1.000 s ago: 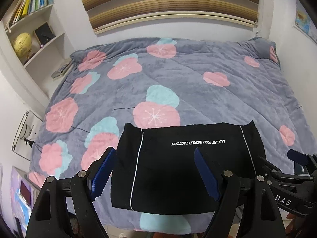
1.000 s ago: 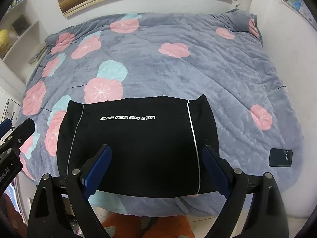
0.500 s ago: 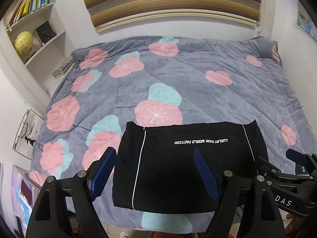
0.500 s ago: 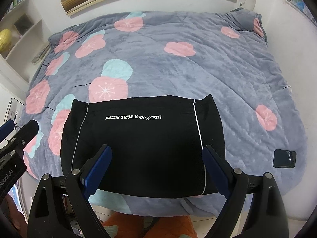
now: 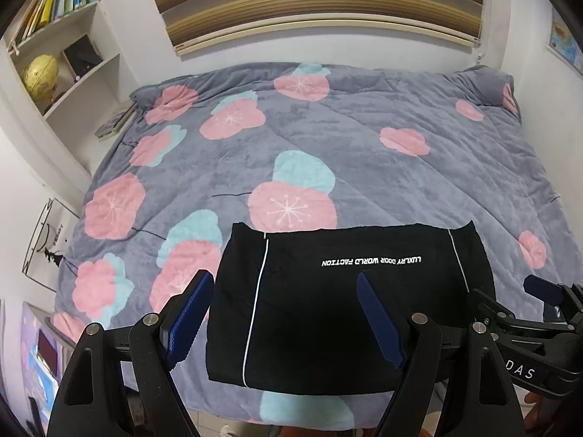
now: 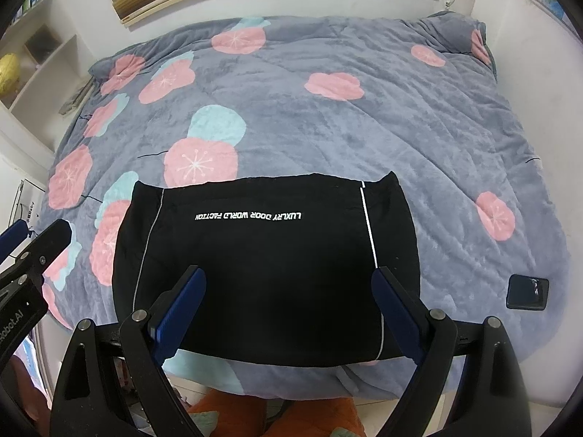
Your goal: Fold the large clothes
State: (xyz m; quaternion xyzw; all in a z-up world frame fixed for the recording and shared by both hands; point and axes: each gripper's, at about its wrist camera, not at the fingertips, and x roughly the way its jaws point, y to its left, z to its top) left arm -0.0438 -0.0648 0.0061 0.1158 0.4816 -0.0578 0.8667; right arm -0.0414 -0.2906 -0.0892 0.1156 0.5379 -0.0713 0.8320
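Observation:
A black garment [image 5: 328, 309] [image 6: 262, 266] with white piping and a line of white lettering lies folded into a flat rectangle near the front edge of the bed. My left gripper [image 5: 284, 313] hovers above its front left part, jaws wide apart with nothing between them. Over the garment's front edge my right gripper [image 6: 288, 309] also stands open and empty. Each gripper shows at the edge of the other's view: the right gripper [image 5: 539, 291] and the left gripper [image 6: 22, 240].
A grey quilt [image 5: 346, 138] [image 6: 364, 116] with pink and teal flowers covers the bed. A dark phone [image 6: 528, 291] lies on its right front corner. Shelves with books and a gold globe [image 5: 40, 73] stand at the left wall. Orange slippers [image 6: 237, 415] show below the bed edge.
Both views shifted slightly, so the garment sits a little lower in the frames. Both grippers kept their jaws equally wide and the garment did not move on the bed.

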